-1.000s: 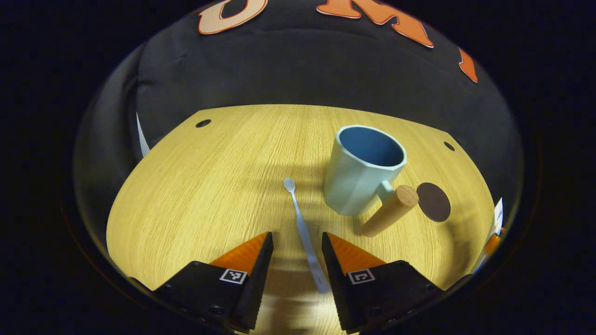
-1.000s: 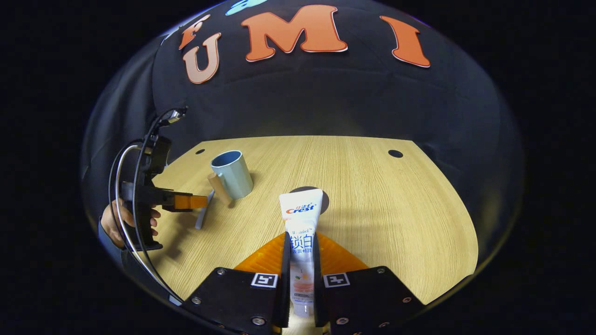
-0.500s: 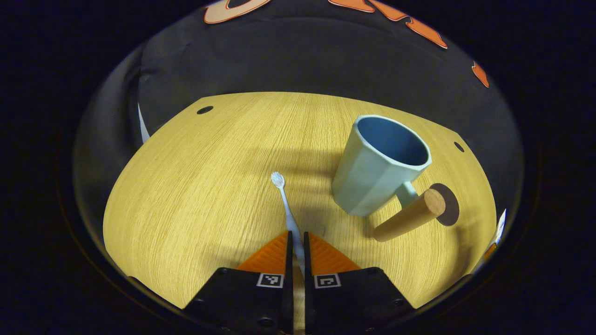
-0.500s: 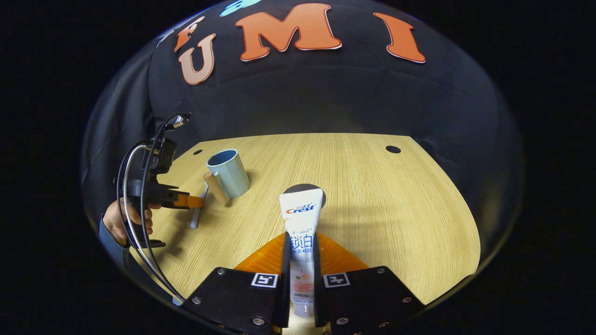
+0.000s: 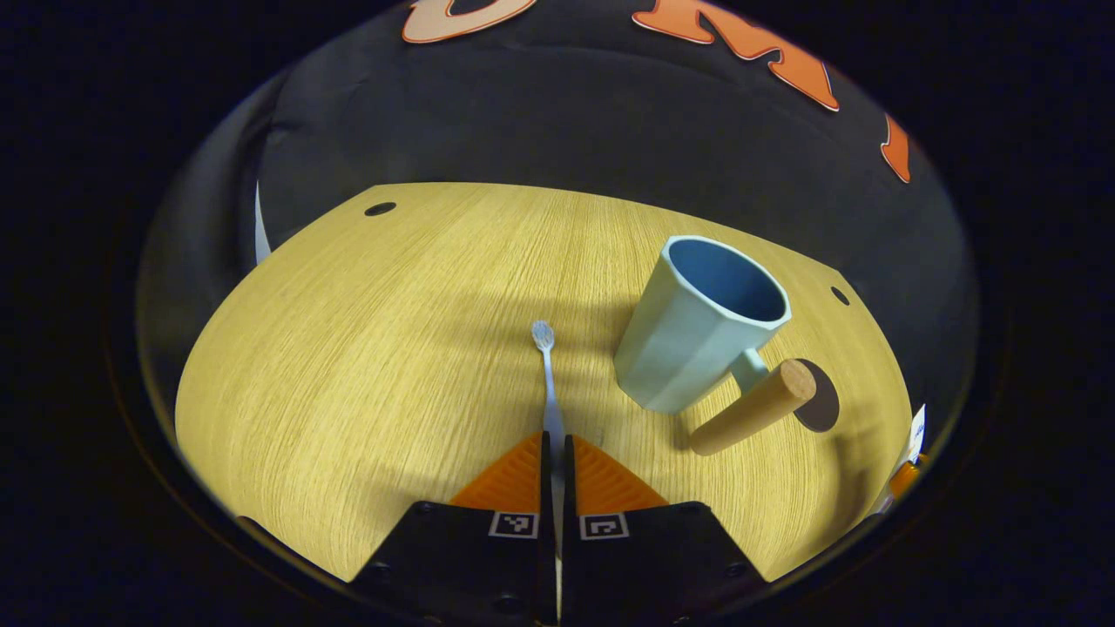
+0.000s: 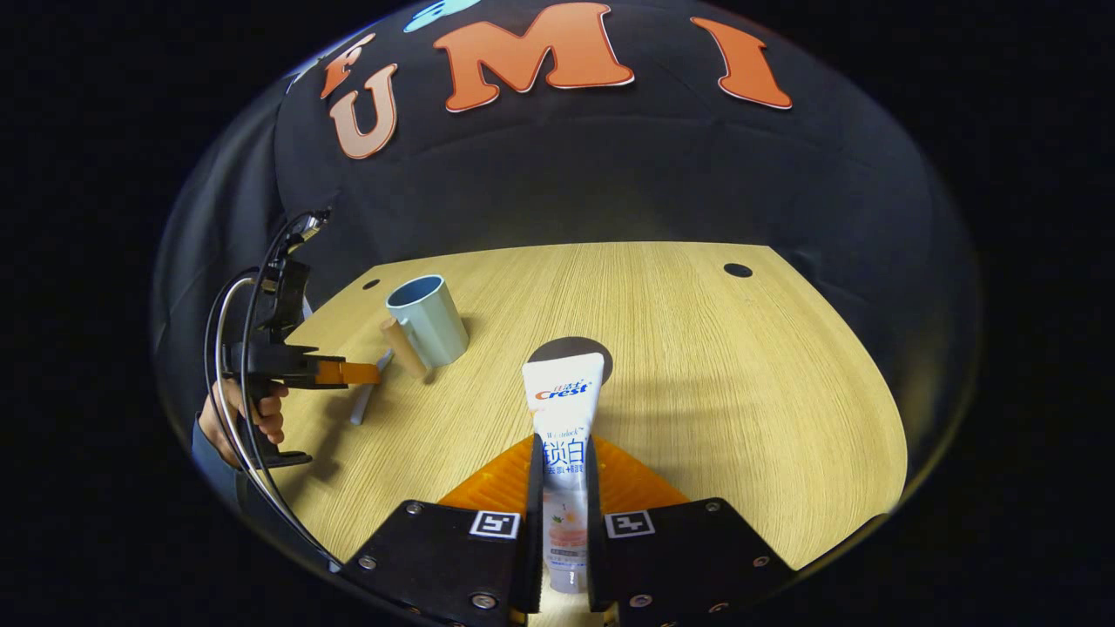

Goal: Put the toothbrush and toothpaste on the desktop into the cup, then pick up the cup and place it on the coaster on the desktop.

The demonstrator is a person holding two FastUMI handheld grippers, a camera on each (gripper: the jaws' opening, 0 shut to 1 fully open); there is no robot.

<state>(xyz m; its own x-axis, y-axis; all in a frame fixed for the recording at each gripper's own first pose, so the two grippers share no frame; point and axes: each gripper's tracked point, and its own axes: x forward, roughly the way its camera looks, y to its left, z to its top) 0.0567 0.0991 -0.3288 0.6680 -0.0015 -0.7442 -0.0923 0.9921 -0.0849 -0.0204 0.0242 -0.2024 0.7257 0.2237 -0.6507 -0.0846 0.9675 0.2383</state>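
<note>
A pale toothbrush (image 5: 546, 366) points away from me, head toward the far side, with my left gripper (image 5: 555, 446) shut on its handle. To its right stands the light blue cup (image 5: 697, 326), upright, with a wooden handle (image 5: 753, 407) sticking out toward me. The dark round coaster (image 5: 823, 407) lies just beyond that handle. In the right gripper view my right gripper (image 6: 562, 455) is shut on the white toothpaste tube (image 6: 562, 405), which stands up between the fingers and hides part of the coaster (image 6: 575, 347). Far left there, the cup (image 6: 427, 318) and my left gripper (image 6: 348, 373) with the toothbrush (image 6: 364, 402).
The wooden desktop (image 6: 714, 383) has small dark holes near its far corners (image 6: 737, 270). A hand (image 6: 253, 418) with looping cables holds the left gripper. The black booth wall closes off the far side.
My left gripper went from open around the toothbrush handle to shut on it, then shifted slightly. The right gripper kept hold of the toothpaste and barely moved.
</note>
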